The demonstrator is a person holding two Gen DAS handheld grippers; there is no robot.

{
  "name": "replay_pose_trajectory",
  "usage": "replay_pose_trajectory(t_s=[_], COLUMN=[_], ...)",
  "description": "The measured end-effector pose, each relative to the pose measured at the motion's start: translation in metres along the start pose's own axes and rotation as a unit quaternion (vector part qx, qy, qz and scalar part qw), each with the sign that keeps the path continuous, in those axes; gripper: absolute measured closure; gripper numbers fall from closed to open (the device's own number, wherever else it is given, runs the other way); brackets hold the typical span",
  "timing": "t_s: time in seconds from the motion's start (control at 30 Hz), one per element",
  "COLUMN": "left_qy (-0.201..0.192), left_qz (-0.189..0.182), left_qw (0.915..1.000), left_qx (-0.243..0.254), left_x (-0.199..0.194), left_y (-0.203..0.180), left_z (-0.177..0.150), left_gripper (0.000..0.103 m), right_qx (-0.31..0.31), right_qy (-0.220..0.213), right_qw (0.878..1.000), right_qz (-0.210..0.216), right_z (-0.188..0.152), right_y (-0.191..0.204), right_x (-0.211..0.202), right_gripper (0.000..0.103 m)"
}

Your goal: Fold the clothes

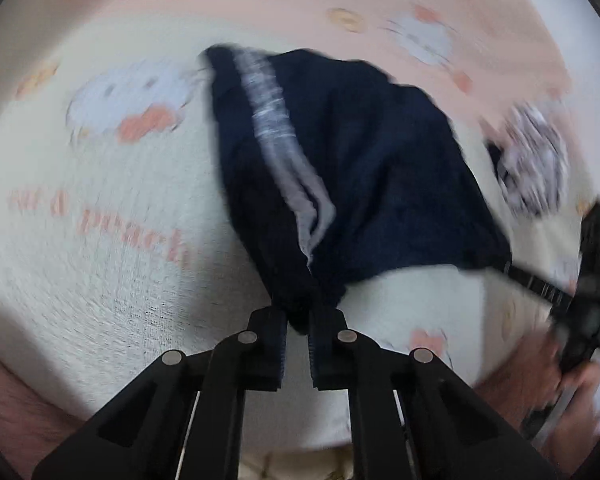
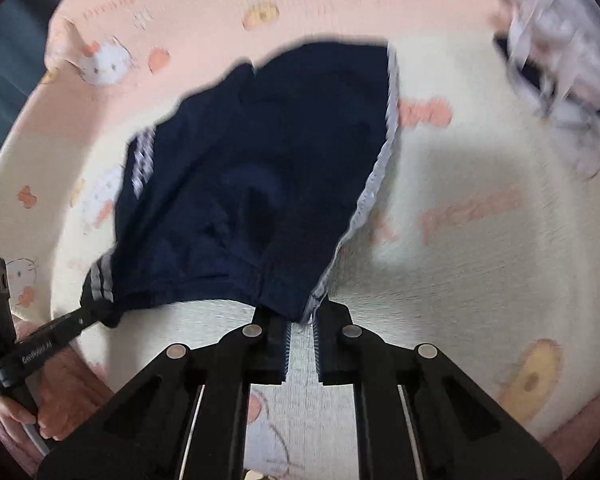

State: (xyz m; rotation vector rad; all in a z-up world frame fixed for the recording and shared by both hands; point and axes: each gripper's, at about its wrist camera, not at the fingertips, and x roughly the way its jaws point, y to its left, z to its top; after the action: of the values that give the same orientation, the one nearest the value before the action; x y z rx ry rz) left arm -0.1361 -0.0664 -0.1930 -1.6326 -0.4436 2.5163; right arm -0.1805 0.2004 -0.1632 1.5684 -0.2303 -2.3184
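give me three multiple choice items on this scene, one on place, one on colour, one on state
1. Where does the second, patterned garment lie?
A. on the blanket beyond the shorts
B. in the left tool
C. under the shorts

2. What colour are the shorts?
A. red
B. navy with pale side stripes
C. green

3. How are the shorts held?
A. flat, untouched
B. by one tool
C. pinched by both tools

Key: A, patterned garment lies apart on the blanket; B, shorts are navy; C, left tool and right tool each grip an edge.

I count two tongs, my left tongs (image 1: 298,322) and right tongs (image 2: 302,320), one navy shorts (image 1: 340,168), one patterned garment (image 1: 534,160), one blanket (image 1: 100,272).
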Motion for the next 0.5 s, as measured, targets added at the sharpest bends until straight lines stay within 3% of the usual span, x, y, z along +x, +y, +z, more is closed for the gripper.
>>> replay_pose_trajectory(t_s=[0.13,0.23,0.5], left_qy=[-0.011,0.005,0.091], left_qz=[0.014,0.023,0.04], left_qw=[0.9994,0.9996,0.995], left_qx=[0.03,0.016,-0.013], left_x=[-0.026,-0.026,-0.008], left_y=[-0.013,-0.006,0.006], left_z=[-0.003,-0.016,-0.053], left_gripper=[0.094,0.094,0.093], right_qx=[0.008,-0.003,0.028], right_qy=[-0.03,-0.024,0.082], right_qw=[0.999,1.0,0.994], right_qz=[0.01,-0.019,-0.062], right_z=[-0.002,-0.025,-0.059], right_y=[0.002,0.003,-0.022], right_x=[-0.045,-0.061,-0.024], right_gripper=[0.095,0.095,0.094])
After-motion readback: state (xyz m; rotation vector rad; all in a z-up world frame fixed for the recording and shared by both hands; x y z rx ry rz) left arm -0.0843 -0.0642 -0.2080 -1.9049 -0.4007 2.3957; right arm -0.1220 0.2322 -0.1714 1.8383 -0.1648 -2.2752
